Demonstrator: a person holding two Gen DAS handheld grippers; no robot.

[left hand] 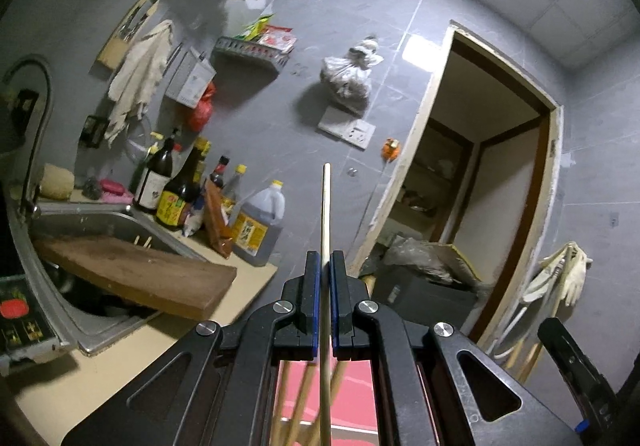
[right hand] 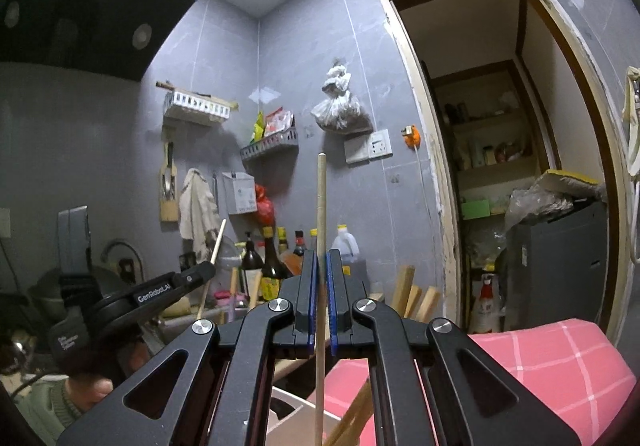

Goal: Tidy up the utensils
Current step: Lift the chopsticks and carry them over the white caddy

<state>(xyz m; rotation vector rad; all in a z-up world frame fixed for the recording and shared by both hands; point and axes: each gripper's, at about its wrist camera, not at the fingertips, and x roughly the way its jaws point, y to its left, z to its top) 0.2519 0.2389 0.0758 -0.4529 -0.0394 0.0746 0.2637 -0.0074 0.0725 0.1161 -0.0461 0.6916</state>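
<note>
Both are loaded: the left hand-held gripper [left hand: 325, 260] is clamped on one chopstick [left hand: 326, 205] pointing upward, and the right hand-held gripper [right hand: 319, 260] pinches another chopstick [right hand: 321, 197]. Keep each stick vertical, grip firm, and lower them together into the holder.

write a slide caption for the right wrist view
Right hand-held gripper shut on a wooden chopstick in a grey-tiled kitchen, left hand-held gripper holding another chopstick beside it.
</note>
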